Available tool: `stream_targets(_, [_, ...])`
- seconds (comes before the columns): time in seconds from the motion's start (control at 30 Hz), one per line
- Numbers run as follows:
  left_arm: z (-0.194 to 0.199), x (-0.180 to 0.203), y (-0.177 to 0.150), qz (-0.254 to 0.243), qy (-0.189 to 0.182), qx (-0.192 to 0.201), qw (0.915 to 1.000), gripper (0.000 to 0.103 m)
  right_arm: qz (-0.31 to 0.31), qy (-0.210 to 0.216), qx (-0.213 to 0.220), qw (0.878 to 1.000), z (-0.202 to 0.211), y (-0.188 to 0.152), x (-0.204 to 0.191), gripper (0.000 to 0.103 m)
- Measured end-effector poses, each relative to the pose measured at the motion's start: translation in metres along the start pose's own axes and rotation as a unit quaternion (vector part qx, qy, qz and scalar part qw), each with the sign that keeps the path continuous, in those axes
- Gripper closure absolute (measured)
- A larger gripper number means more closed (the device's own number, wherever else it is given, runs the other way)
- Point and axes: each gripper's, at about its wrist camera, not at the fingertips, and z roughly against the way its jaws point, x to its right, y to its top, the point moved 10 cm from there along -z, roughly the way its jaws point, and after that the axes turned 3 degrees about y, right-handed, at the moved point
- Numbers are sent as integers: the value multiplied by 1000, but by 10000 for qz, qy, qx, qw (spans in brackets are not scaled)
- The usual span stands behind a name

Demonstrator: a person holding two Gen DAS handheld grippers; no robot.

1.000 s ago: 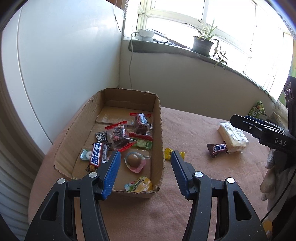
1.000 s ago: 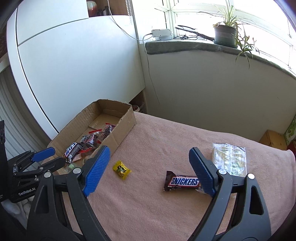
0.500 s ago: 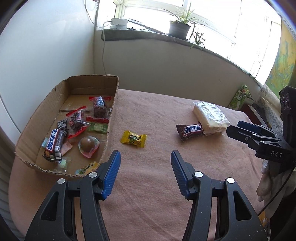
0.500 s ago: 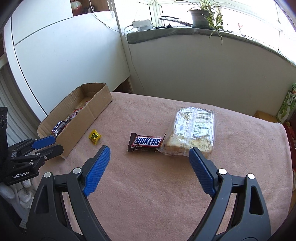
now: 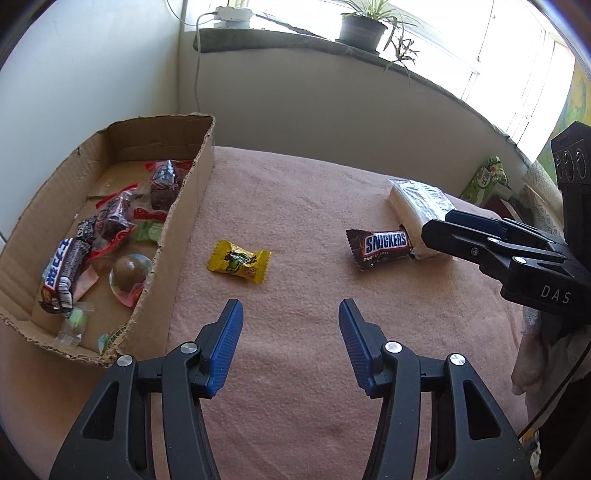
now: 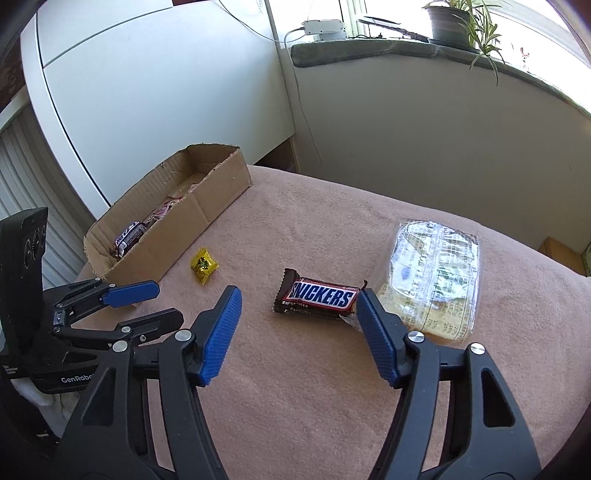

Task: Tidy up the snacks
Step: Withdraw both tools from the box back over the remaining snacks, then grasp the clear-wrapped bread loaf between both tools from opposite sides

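If I close my open right hand-held gripper carelessly, the Snickers bar may drag the touching clear packet; my left hand-held gripper is open too.

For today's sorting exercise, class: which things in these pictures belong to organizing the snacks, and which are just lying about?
Belongs to the job:
brown cardboard box holding wrapped sweets
yellow wrapped candy
brown Snickers bar
clear-wrapped pale cracker pack
open left gripper
open right gripper

Just lying about:
potted green plant
white plug box on the sill
green carton
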Motion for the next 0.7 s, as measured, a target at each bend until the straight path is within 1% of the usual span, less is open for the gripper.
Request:
stream_targets(0.03, [-1, 1, 1, 4, -8, 0, 10000, 53, 6, -51, 19, 10000, 0, 2, 2, 35])
stream_targets(0.13, [-8, 8, 8, 38, -122, -19, 9999, 55, -181, -150, 92, 9997, 3, 7, 18, 35])
stream_targets(0.27, [-14, 28, 23, -23, -356, 6, 9994, 55, -676, -357, 239, 9968, 14, 8, 53, 35])
stream_targets(0.37, [-19, 47, 33, -98, -548, 3, 9984, 53, -1066, -378, 284, 9932, 20, 5, 78, 35])
stream_targets(0.4, [-21, 54, 36, -123, -628, 3, 9980, 53, -1162, -395, 292, 9920, 21, 4, 86, 29])
stream_targets(0.43, [-22, 60, 39, -154, -680, 17, 9976, 52, -1254, -434, 304, 9907, 22, 3, 93, 22])
stream_targets(0.47, [-24, 67, 42, -199, -732, 32, 9971, 52, -1340, -468, 319, 9894, 23, 1, 99, 20])
stream_targets(0.5, [-26, 73, 45, -250, -799, 32, 9965, 49, -1416, -473, 323, 9883, 23, 0, 104, 17])
stream_targets(0.53, [-29, 80, 48, -296, -884, 15, 9956, 44, -1487, -456, 316, 9873, 23, -1, 108, 17])
stream_targets(0.57, [-32, 86, 49, -326, -981, -14, 9946, 43, -1559, -429, 302, 9864, 22, -3, 112, 17])
stream_targets(0.7, [-45, 104, 56, -312, -1295, -151, 9910, 42, -1852, -255, 196, 9822, 15, -8, 124, 15])
